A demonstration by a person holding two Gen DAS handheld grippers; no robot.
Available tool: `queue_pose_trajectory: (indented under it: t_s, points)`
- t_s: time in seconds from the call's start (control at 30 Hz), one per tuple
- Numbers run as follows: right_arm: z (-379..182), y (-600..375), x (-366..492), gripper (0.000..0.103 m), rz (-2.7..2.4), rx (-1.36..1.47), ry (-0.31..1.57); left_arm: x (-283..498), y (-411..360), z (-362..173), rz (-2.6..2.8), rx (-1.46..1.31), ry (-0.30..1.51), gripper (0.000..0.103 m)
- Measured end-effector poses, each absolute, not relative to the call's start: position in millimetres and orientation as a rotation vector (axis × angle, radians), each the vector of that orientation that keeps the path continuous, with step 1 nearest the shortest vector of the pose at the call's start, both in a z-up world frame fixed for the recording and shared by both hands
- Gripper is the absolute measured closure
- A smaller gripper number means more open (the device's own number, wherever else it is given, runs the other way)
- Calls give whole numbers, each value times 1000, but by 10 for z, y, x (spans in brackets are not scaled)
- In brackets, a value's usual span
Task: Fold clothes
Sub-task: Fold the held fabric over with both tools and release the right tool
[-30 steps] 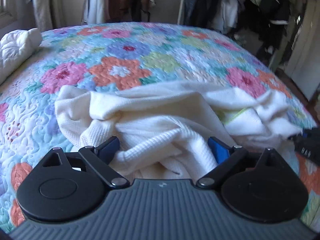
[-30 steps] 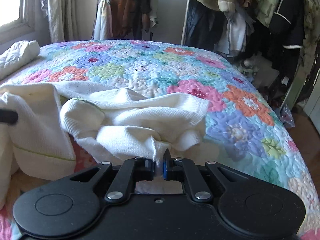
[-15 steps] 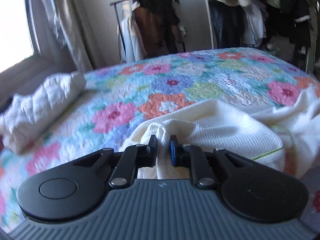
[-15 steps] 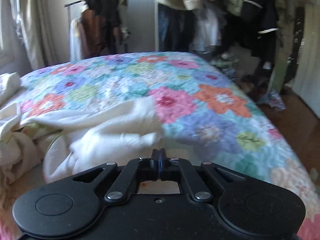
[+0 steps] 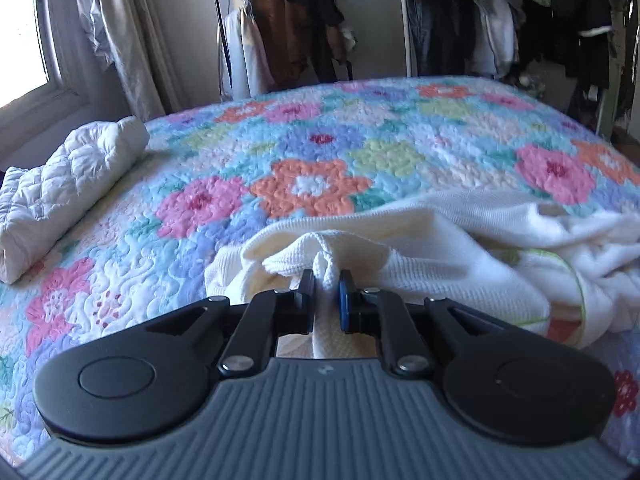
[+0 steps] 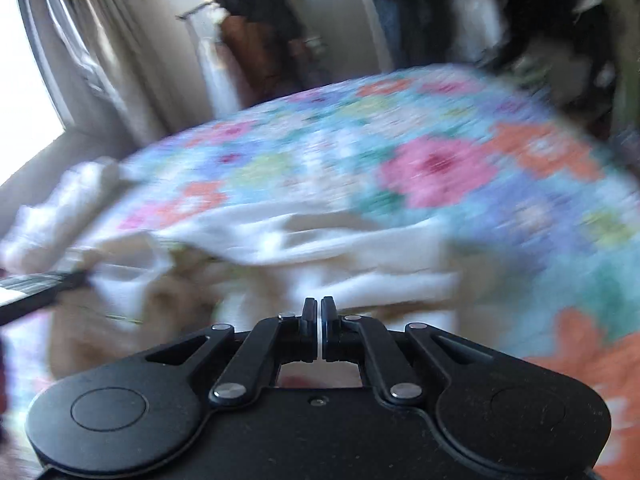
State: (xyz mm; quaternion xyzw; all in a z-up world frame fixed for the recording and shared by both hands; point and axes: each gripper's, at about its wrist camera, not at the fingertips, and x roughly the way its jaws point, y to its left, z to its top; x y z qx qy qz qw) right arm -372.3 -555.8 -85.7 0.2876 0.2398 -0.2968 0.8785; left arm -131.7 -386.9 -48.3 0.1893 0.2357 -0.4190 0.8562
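A cream waffle-knit garment (image 5: 460,256) lies crumpled on the flowered quilt (image 5: 304,152). My left gripper (image 5: 325,294) is shut on a bunched fold of it, with cloth running back between the fingers. In the blurred right wrist view the same garment (image 6: 328,248) spreads ahead of my right gripper (image 6: 319,316). Its jaws are closed with only a thin gap. A thin edge of cloth seems pinched there, but blur hides it. The left gripper's body (image 6: 36,292) shows at the left edge.
A rolled white quilted item (image 5: 68,184) lies at the bed's left side. Curtains and a window (image 5: 36,40) stand on the left. Clothes racks (image 5: 300,32) with hanging garments line the far wall and the right side.
The left gripper went from open around the garment to shut on a fold and lifted it. The right gripper stayed shut, swung left and is moving fast, blurring its view.
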Motion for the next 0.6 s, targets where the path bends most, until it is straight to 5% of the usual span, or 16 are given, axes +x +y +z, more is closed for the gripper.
queue_pose_trajectory:
  t_s: [0.27,0.33,0.4,0.6]
  points:
    - [-1012,-5571,-3173,92,-442,692,549,-1343,-3907,-407,-801,495,333,94]
    - [-1014,-5506,-2989,82,-421,637,591,-1350,-3922,-398,-782,523,302,94]
    - [-1051,-5428,-2863,43,-425,577,625,-1324,-3921,-408,-787,512,324,94]
    - [-1295,-5218,-2652,41,-458,384,758,-1287,-3941,-470,-808,490,396,94]
